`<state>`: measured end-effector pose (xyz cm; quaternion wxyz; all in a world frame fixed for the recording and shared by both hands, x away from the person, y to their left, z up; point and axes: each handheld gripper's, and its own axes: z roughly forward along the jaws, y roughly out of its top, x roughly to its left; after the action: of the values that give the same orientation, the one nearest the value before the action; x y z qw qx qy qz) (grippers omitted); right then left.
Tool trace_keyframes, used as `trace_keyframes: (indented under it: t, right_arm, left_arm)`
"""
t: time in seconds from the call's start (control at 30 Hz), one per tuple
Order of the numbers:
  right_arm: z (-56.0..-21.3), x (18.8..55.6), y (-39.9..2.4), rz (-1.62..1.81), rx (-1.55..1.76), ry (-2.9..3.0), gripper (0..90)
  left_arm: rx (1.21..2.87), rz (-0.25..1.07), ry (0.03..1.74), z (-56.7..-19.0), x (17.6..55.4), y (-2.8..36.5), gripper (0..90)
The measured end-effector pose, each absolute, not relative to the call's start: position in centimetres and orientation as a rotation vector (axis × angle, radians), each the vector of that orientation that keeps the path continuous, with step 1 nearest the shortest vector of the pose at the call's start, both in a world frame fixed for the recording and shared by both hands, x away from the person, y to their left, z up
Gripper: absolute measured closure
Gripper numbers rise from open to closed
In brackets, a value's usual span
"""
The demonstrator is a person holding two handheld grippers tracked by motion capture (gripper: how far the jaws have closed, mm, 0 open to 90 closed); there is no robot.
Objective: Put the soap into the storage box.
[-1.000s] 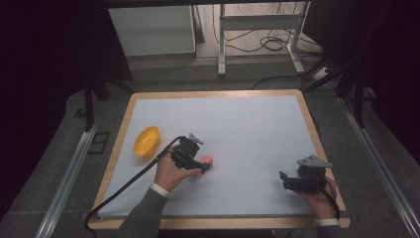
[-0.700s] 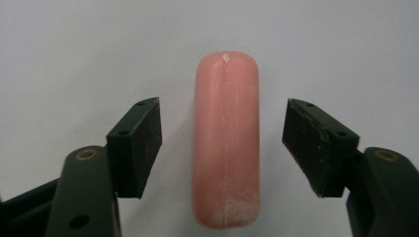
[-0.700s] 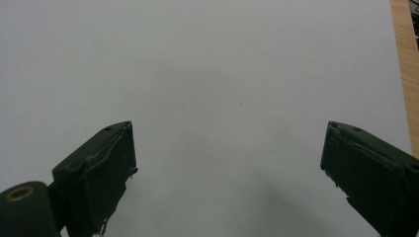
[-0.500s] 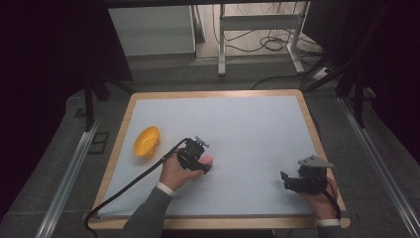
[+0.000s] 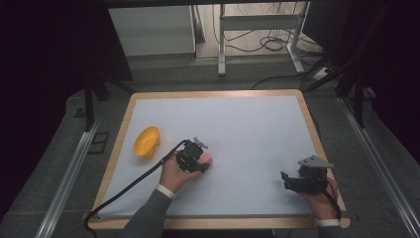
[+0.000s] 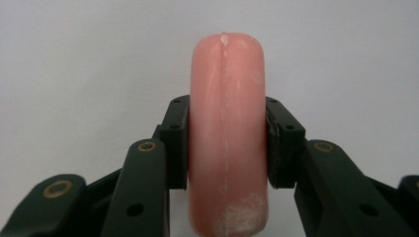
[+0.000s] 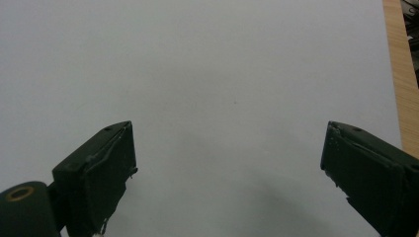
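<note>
Right now I am clamping my left tool (image 5: 204, 161) on a pink sausage-shaped piece (image 6: 227, 133) near the counter's (image 5: 257, 124) middle, a yellow bowl (image 5: 146, 142) lying well to its left, while my right tool (image 5: 287, 181) is hovering wide open, apart near the right edge.

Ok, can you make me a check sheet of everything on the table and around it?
Surface: white table top with a wooden rim, bare across the middle.
Job's things: pink sausage-shaped piece clamped in the left gripper; yellow bowl tipped on its side near the left edge.
Clutter: nothing seen.
Grippers: left gripper shut on the pink piece, both pads pressing its sides; right gripper open, with bare table between its jaws.
Cables: black cable trails from the left gripper off the near edge; loose wires on the floor behind.
Surroundings: metal frame legs, grey floor, dark sides.
</note>
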<state>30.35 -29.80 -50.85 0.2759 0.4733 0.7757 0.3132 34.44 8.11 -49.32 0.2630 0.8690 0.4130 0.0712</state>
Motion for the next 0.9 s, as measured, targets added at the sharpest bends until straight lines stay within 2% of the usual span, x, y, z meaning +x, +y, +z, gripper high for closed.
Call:
trace_keyframes:
  t: [0.9]
  right_arm:
    - [-50.8,30.3,-29.9,0.837,1.281,2.078,6.6]
  left_arm:
    - [2.248,0.241,1.091,-46.2,33.7,10.9,60.2]
